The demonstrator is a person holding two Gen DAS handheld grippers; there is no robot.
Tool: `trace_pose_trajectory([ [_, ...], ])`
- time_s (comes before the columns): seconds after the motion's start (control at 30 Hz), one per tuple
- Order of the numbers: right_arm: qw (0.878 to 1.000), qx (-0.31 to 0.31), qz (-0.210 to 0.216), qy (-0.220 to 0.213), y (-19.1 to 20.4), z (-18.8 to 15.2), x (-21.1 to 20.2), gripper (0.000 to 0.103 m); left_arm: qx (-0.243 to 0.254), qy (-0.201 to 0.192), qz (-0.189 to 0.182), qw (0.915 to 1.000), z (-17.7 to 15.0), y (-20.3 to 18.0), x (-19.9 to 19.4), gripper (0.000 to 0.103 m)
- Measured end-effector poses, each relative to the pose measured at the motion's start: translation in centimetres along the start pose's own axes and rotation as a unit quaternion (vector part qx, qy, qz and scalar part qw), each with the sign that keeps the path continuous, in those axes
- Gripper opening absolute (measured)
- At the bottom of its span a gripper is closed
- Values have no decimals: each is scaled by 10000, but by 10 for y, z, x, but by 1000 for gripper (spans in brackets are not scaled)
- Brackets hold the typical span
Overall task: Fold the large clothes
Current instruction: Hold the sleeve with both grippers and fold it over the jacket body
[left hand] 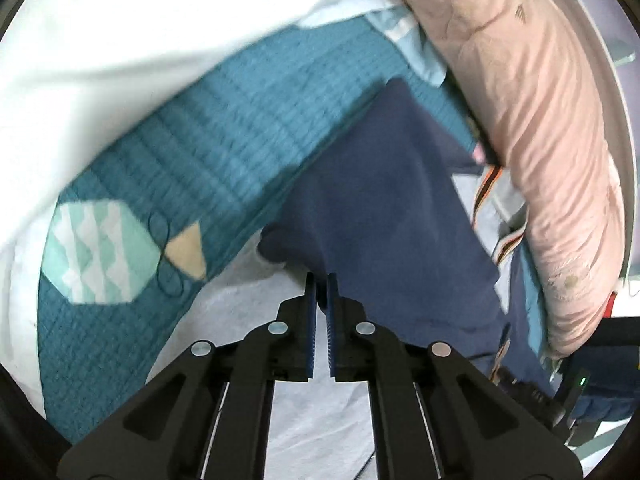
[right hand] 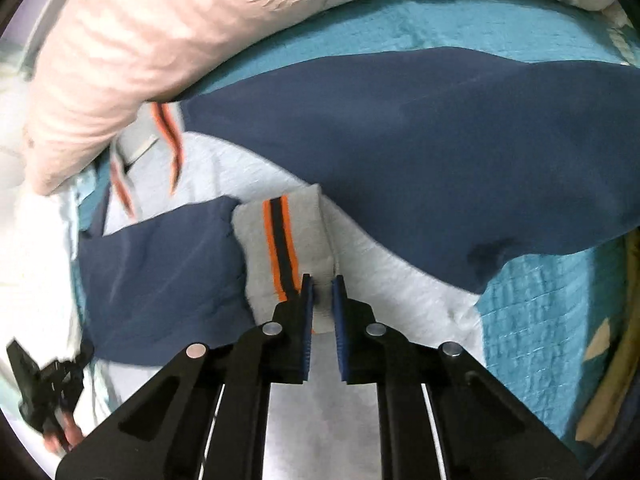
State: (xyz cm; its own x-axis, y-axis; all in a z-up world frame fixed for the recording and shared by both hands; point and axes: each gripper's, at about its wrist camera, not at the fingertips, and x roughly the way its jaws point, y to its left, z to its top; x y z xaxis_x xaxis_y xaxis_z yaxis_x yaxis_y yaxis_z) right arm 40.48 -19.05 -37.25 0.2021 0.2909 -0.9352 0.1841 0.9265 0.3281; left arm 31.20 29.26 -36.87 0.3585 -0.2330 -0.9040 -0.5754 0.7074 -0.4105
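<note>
A large garment lies on a bed: navy blue cloth point(left hand: 384, 208) with a light grey body point(right hand: 376, 276) and orange-and-black striped trim point(right hand: 282, 248). In the left wrist view my left gripper point(left hand: 322, 280) is shut on the lower edge of the navy cloth, which hangs lifted above the bed. In the right wrist view my right gripper point(right hand: 323, 282) is shut on the grey striped cuff point(right hand: 316, 240) of a navy sleeve point(right hand: 160, 280). The navy body point(right hand: 420, 160) stretches across behind it.
A teal quilted bedspread point(left hand: 200, 152) with a hexagon patch point(left hand: 100, 252) covers the bed. A pink duvet point(left hand: 540, 140) is bunched along the bed's side; it also shows in the right wrist view point(right hand: 140, 60). White bedding point(left hand: 100, 40) lies beyond. The other gripper point(right hand: 44, 384) shows low left.
</note>
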Motion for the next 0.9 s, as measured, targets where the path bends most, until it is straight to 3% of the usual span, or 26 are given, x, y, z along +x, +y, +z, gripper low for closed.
trace_pose_trajectory([
  [0.07, 9996, 117, -238, -54, -5, 5, 2, 0, 21, -6, 102, 9999, -6, 1, 6, 4],
  [0.13, 9945, -181, -1016, -190, -6, 6, 5, 0, 169, -32, 361, 9992, -10, 1, 15, 5],
  [0.17, 9935, -204, -1116, 132, -12, 7, 13, 1, 211, 47, 415, 9989, -11, -1, 20, 5],
  [0.2, 9953, -23, -925, 301, -19, 6, 15, 1, 233, 160, 428, 9987, -13, -1, 23, 5],
  [0.27, 9986, 313, -402, 148, -30, 5, 0, 1, 364, 127, 344, 9987, -17, -4, 15, 5],
  [0.4, 9993, -25, -319, -197, -14, 3, -24, 3, 712, -3, 422, 9966, -25, -21, -6, 10],
  [0.57, 9961, -598, 645, -109, 52, -11, -35, 3, 1501, -174, 192, 9883, -32, -61, -17, 10],
  [0.7, 9881, -726, 1291, 407, 107, -39, -4, 1, 1906, 191, 166, 9813, -29, -82, 14, 10],
  [0.8, 9887, -797, 1106, 624, 145, -51, 36, 1, 1933, 369, 284, 9800, -24, -78, 38, 10],
  [0.9, 9926, -453, 757, 833, 137, -53, 62, 0, 1824, 411, 638, 9803, -15, -58, 49, 7],
])
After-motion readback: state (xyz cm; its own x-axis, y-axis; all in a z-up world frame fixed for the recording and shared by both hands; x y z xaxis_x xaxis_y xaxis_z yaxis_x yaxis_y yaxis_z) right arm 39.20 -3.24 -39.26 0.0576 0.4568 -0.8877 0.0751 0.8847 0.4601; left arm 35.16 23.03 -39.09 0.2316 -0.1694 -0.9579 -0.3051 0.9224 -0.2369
